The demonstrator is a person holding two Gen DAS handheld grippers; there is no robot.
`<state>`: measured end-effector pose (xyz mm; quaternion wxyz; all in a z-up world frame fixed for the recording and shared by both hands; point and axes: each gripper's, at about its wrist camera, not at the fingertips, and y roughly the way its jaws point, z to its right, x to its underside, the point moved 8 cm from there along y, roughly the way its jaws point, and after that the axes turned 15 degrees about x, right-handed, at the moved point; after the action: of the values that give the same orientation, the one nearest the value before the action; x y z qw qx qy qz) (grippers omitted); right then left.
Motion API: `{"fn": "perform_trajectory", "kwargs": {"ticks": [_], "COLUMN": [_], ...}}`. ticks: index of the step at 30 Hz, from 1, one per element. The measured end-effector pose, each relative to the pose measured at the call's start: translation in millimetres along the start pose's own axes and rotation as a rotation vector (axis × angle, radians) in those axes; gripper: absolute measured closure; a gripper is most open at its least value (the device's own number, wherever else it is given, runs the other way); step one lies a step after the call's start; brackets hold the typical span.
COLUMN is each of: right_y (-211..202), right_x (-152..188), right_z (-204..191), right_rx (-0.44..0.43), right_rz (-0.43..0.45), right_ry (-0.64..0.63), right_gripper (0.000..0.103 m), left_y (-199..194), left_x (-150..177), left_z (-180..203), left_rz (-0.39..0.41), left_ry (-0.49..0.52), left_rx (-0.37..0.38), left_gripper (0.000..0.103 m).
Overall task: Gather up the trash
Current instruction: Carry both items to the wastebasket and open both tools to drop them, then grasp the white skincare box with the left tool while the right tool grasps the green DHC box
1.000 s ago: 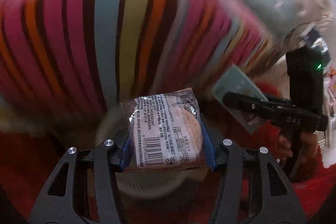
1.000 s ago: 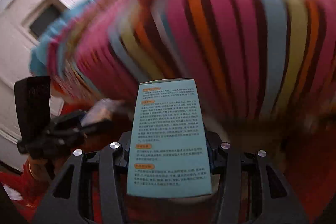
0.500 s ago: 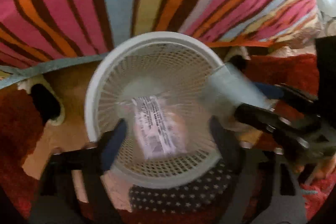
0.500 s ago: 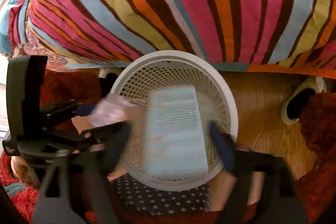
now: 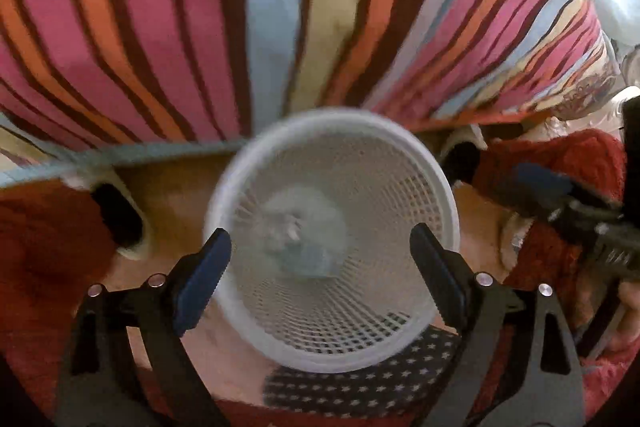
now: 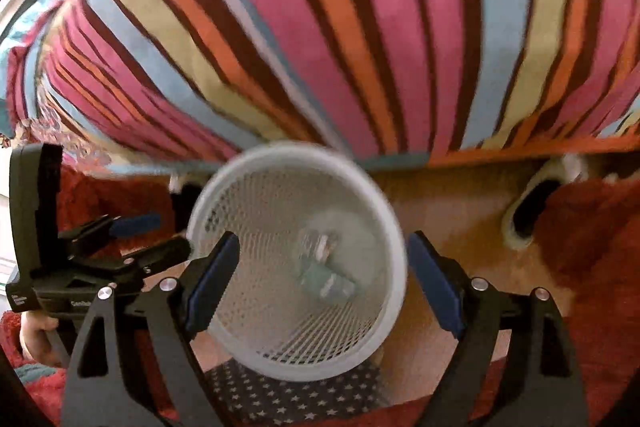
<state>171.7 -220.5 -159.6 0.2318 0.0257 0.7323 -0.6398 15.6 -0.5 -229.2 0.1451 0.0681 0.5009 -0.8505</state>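
In the white basket (image 5: 436,179), blurred trash (image 5: 304,227)

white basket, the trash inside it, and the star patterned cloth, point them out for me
white basket (image 5: 448,187): left wrist view, on its right rim.
trash (image 6: 326,277): right wrist view, on the blurred pale-blue piece at the basket's bottom.
star patterned cloth (image 5: 360,383): left wrist view, on the dark fabric below the basket.

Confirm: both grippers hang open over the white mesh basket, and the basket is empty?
Not quite. Both grippers do hang open over the white mesh basket: left gripper with its jaws opening, right gripper wide, nothing between either pair. But the basket is not empty: blurred trash lies at its bottom, clearest in the right wrist view and also visible in the left.
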Motion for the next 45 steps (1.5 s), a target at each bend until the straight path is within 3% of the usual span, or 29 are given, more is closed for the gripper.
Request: {"fn": "perform_trajectory", "kwargs": {"ticks": [3, 6, 8, 10, 13, 17, 20, 23, 28, 34, 39, 41, 43, 45], "right_y": [-51, -91, -107, -111, -109, -101, -96, -99, -93, -90, -86, -81, -77, -76], "right_x": [-37, -86, -120, -146, -178, -206, -216, -215, -227, -242, -252, -255, -259, -262], "right_z": [14, 21, 21, 20, 19, 11, 8, 5, 6, 6, 4, 3, 2, 2], "right_rx": [0.006, 0.055, 0.088, 0.107, 0.111, 0.125, 0.138, 0.146, 0.158, 0.186, 0.206, 0.208, 0.205, 0.205], "right_rz": [0.176, 0.335, 0.425, 0.466, 0.491, 0.512, 0.515, 0.520, 0.511, 0.520, 0.518, 0.508, 0.502, 0.501], "right_ry": [0.049, 0.032, 0.015, 0.014, 0.027, 0.022, 0.009, -0.004, -0.008, 0.004, -0.008, -0.008, -0.004, -0.003], "right_gripper": [0.022, 0.022, 0.022, 0.022, 0.022, 0.022, 0.022, 0.022, 0.022, 0.022, 0.021, 0.022, 0.022, 0.021], "left_y": [-68, -126, -166, -196, -216, -214, -200, -186, -175, -171, -179, -175, -168, -164], "left_x": [-33, -80, -129, -180, -254, -328, -359, -374, -389, -408, -426, -434, -441, -446], "left_z": [12, 19, 20, 13, -9, -38, -50, -55, -71, -89, -101, -107, -108, -108], "left_rz": [0.165, 0.305, 0.412, 0.513, 0.575, 0.584, 0.567, 0.546, 0.530, 0.517, 0.557, 0.551, 0.525, 0.524], "left_ry": [0.112, 0.177, 0.207, 0.210, 0.165, 0.079, 0.053, 0.050, 0.034, -0.042, -0.109, -0.162, -0.210, -0.242], "left_rx": [-0.117, -0.180, -0.189, -0.221, -0.252, -0.205, -0.203, -0.191, -0.236, -0.176, -0.134, -0.088, 0.014, 0.051], "left_gripper": [0.015, 0.015, 0.015, 0.015, 0.015, 0.015, 0.015, 0.015, 0.015, 0.015, 0.015, 0.015, 0.015, 0.015]}}
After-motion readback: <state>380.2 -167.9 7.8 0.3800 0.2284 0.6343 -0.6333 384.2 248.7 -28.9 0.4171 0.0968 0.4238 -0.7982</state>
